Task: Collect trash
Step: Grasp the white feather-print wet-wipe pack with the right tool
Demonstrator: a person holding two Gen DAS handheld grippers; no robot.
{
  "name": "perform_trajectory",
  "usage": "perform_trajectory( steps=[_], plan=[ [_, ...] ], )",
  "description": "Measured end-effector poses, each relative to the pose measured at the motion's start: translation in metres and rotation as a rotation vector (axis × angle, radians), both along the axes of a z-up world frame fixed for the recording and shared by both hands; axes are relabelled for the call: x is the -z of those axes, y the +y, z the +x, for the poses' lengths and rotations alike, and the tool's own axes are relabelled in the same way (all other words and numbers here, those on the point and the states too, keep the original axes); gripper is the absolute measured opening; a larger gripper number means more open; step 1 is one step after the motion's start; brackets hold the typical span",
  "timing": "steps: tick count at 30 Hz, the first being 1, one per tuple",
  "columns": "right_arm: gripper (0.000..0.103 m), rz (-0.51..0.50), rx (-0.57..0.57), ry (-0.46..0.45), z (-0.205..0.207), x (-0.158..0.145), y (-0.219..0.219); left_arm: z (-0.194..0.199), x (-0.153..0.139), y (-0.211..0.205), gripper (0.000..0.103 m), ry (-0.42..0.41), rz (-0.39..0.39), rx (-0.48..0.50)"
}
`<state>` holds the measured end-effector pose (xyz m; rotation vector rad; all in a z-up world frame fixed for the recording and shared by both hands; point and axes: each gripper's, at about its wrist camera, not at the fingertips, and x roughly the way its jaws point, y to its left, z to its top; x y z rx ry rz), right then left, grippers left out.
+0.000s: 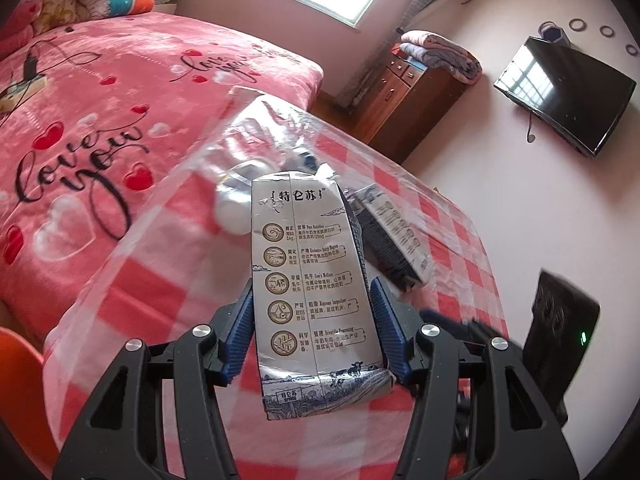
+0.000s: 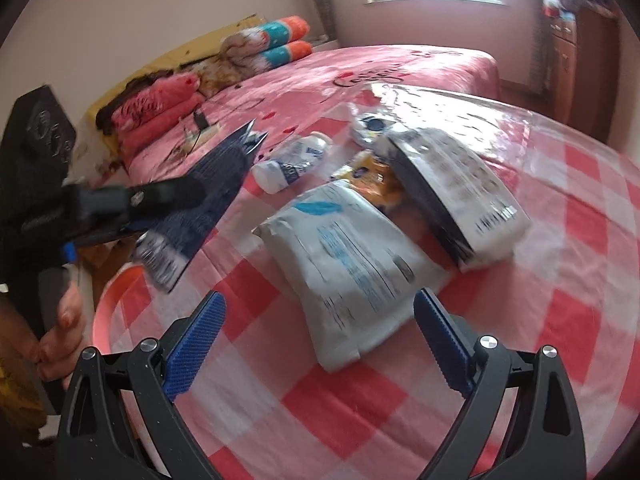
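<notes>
Left wrist view shows the left claw (image 1: 314,336) clenched on a flattened, foil-grey milk carton (image 1: 316,292), lifted above the glossy red-checked tabletop (image 1: 460,236). Right claw (image 2: 320,344) gapes released before a crumpled white pouch (image 2: 352,264) lying there.

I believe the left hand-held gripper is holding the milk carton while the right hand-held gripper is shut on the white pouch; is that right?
Not quite: the right hand-held gripper is open, its fingers either side of the white pouch, as the right wrist view shows. The left hand-held gripper does hold the milk carton.
</notes>
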<state>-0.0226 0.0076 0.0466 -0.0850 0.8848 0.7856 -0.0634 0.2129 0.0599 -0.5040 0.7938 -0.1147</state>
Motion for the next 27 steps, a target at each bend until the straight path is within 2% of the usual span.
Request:
perform_trajectory(
  steps=[6, 10, 14, 17, 25, 27],
  plan=[
    [0.094, -0.089, -0.051, -0.033, 0.016, 0.009, 0.031, -0.020, 0.009, 0.018, 0.057, 0.016, 0.010, -0.025],
    [0.094, -0.110, -0.065, -0.047, 0.032, 0.014, 0.041, -0.029, 0.011, 0.028, 0.057, 0.022, 0.018, -0.036],
    [0.094, -0.138, -0.084, -0.046, 0.048, 0.020, 0.048, -0.032, 0.013, 0.033, 0.057, 0.026, 0.023, -0.043],
    [0.096, -0.142, -0.114, -0.012, 0.058, 0.028, 0.052, -0.034, 0.016, 0.036, 0.057, 0.033, 0.022, -0.049],
    [0.096, -0.161, -0.140, -0.054, 0.048, 0.033, 0.054, -0.036, 0.021, 0.039, 0.057, 0.046, 0.026, -0.058],
    [0.091, -0.159, -0.130, -0.059, 0.046, 0.033, 0.053, -0.037, 0.019, 0.038, 0.057, 0.043, 0.030, -0.059]
  ],
)
